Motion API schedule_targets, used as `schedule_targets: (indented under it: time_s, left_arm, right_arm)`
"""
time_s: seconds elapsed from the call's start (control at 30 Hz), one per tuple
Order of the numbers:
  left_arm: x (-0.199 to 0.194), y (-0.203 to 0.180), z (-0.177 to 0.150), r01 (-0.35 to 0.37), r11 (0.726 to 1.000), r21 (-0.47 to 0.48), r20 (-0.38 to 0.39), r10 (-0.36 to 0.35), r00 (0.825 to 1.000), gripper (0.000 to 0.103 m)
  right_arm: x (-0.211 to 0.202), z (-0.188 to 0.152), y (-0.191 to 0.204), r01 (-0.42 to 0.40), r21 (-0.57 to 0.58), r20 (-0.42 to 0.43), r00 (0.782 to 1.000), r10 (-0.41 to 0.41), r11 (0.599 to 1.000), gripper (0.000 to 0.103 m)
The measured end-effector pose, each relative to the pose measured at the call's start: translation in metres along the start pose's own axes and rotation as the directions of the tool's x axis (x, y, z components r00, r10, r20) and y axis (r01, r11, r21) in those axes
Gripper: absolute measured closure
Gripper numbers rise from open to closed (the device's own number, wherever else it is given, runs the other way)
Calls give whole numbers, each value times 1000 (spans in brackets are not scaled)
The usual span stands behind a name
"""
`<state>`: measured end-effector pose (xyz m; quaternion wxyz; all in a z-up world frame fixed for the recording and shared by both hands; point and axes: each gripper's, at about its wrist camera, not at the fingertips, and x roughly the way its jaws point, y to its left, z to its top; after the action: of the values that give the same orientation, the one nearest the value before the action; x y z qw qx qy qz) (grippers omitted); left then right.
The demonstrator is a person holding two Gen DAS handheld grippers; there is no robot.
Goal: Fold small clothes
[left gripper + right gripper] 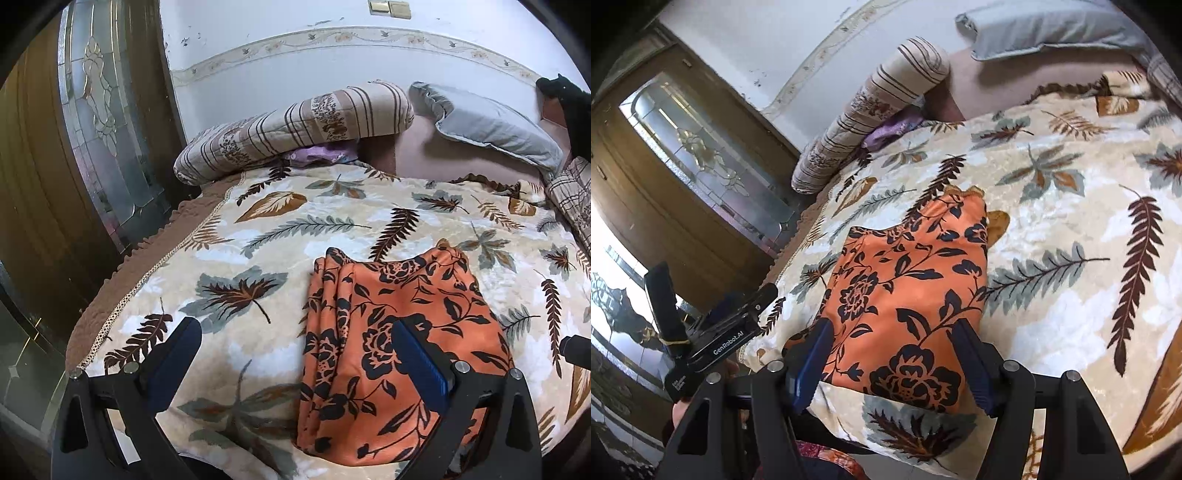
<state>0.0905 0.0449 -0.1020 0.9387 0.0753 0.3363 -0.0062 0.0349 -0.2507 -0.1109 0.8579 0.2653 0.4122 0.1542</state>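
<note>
An orange garment with a black flower print [388, 332] lies folded into a long strip on the leaf-patterned blanket [258, 229], near the bed's front edge. My left gripper [295, 332] is open wide just above it: its right finger is over the cloth, its left finger over bare blanket, and the garment's left edge runs between them. In the right wrist view the garment [908, 273] stretches away from me. My right gripper [892, 332] is open, and its two blue-padded fingers straddle the near end of the cloth without pinching it.
A striped bolster [295, 129] and a grey pillow [487, 125] lie at the head of the bed against the white wall, with a purple cloth [317, 153] tucked under the bolster. A wooden door with a glass panel [103, 122] stands to the left of the bed's edge.
</note>
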Motion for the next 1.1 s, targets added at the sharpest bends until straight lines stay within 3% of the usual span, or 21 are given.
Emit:
schedule_targets:
  time_s: [0.27,0.37,0.47,0.57,0.73,0.8,0.97,1.1]
  left_arm:
    - [22,9,-3,8,1000,2,-40,-8,999,1]
    - [42,15,-4,82,997,-1,-121,-82,989,1]
    - [67,28,-3,192,981,-22,-233,-192,953,1]
    - [94,42,-2,277,958,-66,-331,-284,900,1]
    - [133,62,1,392,897,-205,-429,-442,788,1]
    - [141,61,1,410,879,-243,-438,-477,762,1]
    - [146,36,-2,446,865,-229,-454,-500,737,1]
    - [146,17,-4,424,888,-181,-468,-457,757,1]
  right_arm:
    - [18,2,-18,-2,100,-35,999,5,995,33]
    - [28,4,-26,-16,132,-52,998,23,991,32]
    - [39,7,-38,-33,171,-70,997,45,985,29]
    - [55,12,-53,-54,212,-96,992,76,976,28]
    - [92,22,-81,-83,283,-146,981,128,955,27]
    - [107,25,-87,-92,313,-168,974,150,945,27]
    - [136,28,-85,-107,328,-195,964,178,938,24]
    - [138,27,-81,-113,312,-192,965,179,943,21]
